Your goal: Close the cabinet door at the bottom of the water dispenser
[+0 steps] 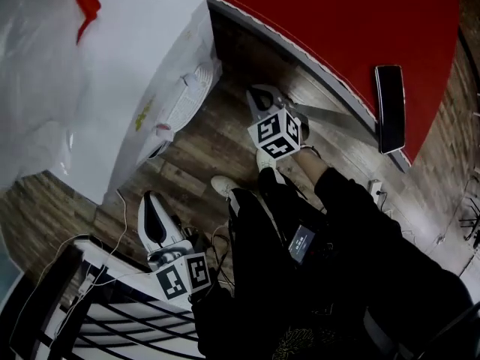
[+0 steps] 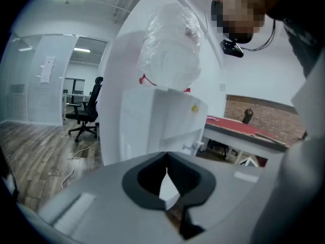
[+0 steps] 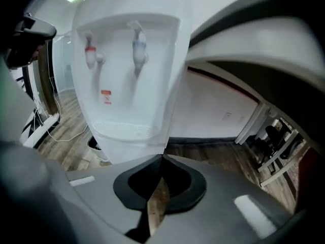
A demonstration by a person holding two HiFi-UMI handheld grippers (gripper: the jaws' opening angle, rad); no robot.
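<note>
The white water dispenser (image 1: 142,66) stands at the upper left of the head view, its bottle wrapped in a clear plastic bag (image 1: 37,73). In the right gripper view its front shows the two taps (image 3: 137,50) and the drip tray (image 3: 122,131). The lower front with the cabinet door is hidden behind the jaws. My right gripper (image 1: 256,94) is raised in front of the dispenser, and its jaws meet at the tips (image 3: 162,157) with nothing between them. My left gripper (image 1: 148,201) hangs at the dispenser's side, also shut and empty (image 2: 166,155).
A red table (image 1: 337,21) with a black phone (image 1: 390,107) curves across the upper right. A white rack (image 1: 97,306) stands at the lower left, and a cable (image 1: 124,208) trails on the wood floor. The person's shoe (image 1: 223,187) is between the grippers. An office chair (image 2: 86,111) stands far off.
</note>
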